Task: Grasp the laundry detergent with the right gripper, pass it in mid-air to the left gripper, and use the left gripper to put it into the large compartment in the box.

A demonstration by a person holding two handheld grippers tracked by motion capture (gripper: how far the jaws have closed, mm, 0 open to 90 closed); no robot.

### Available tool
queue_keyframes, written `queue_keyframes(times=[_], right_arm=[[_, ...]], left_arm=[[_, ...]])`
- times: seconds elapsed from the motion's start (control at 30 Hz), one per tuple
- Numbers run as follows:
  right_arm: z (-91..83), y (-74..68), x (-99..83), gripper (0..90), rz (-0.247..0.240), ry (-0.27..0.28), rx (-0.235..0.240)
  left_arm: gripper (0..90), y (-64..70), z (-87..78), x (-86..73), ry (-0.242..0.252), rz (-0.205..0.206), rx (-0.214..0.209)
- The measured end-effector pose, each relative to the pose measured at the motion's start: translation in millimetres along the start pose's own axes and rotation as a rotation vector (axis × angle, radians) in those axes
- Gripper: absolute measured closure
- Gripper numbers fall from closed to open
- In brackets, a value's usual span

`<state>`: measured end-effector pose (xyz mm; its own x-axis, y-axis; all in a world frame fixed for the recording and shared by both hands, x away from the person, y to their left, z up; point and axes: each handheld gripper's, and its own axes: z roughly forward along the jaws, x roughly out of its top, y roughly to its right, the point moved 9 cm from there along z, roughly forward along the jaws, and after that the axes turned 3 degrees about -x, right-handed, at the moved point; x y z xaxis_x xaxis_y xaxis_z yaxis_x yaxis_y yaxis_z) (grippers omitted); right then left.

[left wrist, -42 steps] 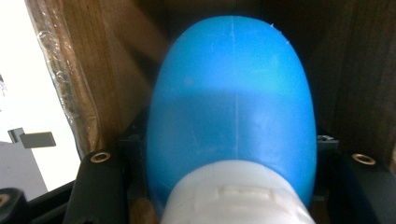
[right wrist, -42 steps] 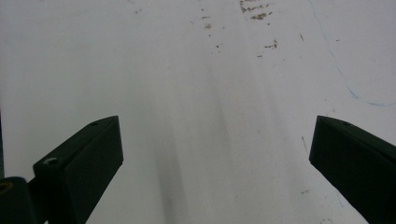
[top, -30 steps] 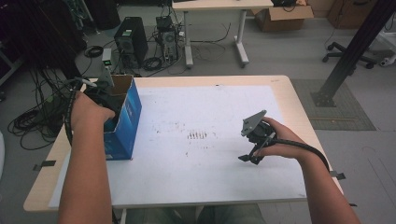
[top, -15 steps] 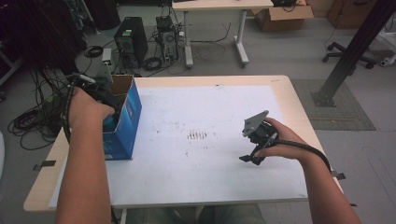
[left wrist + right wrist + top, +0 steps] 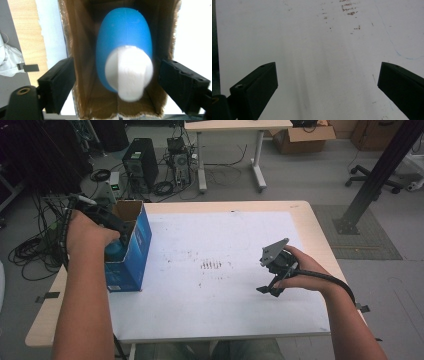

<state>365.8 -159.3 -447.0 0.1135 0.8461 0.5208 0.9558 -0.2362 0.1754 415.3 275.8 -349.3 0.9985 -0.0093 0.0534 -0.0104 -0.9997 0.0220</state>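
Note:
A blue cardboard box (image 5: pixel 136 251) stands open-topped at the left edge of the white sheet (image 5: pixel 220 295). Inside its brown walls (image 5: pixel 82 50) lies a blue egg-shaped thing (image 5: pixel 125 32) with a white rounded stub (image 5: pixel 128 72); a bit of the blue thing (image 5: pixel 114 251) shows under my hand in the high view. My left gripper (image 5: pixel 116 227) hovers over the box mouth. That left gripper (image 5: pixel 120 75) is open, its jaws spread on either side of the blue thing and not touching it. My right gripper (image 5: pixel 267 291) rests low over the sheet, and the right gripper (image 5: pixel 325 82) is open with nothing between its jaws.
Brown smudges (image 5: pixel 212 265) mark the middle of the sheet. The wooden table edge (image 5: pixel 320 235) runs close to the right hand. Beyond the table lie cables, a computer tower (image 5: pixel 137 167), another desk and a cardboard box (image 5: pixel 300 137).
The left hand has shifted slightly over the box mouth. The right hand and its gripper have stayed where they were.

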Motion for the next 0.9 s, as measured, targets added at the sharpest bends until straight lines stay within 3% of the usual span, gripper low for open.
queue_keyframes(times=[0.13,0.33,0.53,0.67,0.9], right_arm=[[-2.9,0.7,0.8,2.8,-0.003,0.004,-0.005],[-10.4,1.0,4.1,2.8,-0.008,0.008,-0.011],[-17.4,2.2,8.0,2.8,-0.015,0.014,-0.019],[-23.0,3.9,10.7,2.8,-0.021,0.012,-0.025],[-34.9,8.1,14.9,2.8,-0.033,0.002,-0.033]], left_arm=[[10.3,2.7,-10.0,-3.0,0.002,-0.007,0.002],[4.9,12.7,-32.1,-9.0,0.011,0.036,0.012],[0.2,28.2,-45.0,-14.1,0.004,0.088,-0.009],[0.2,43.3,-58.8,-15.1,0.017,0.156,-0.002],[0.2,80.0,-82.9,-14.5,0.056,0.361,-0.026]])
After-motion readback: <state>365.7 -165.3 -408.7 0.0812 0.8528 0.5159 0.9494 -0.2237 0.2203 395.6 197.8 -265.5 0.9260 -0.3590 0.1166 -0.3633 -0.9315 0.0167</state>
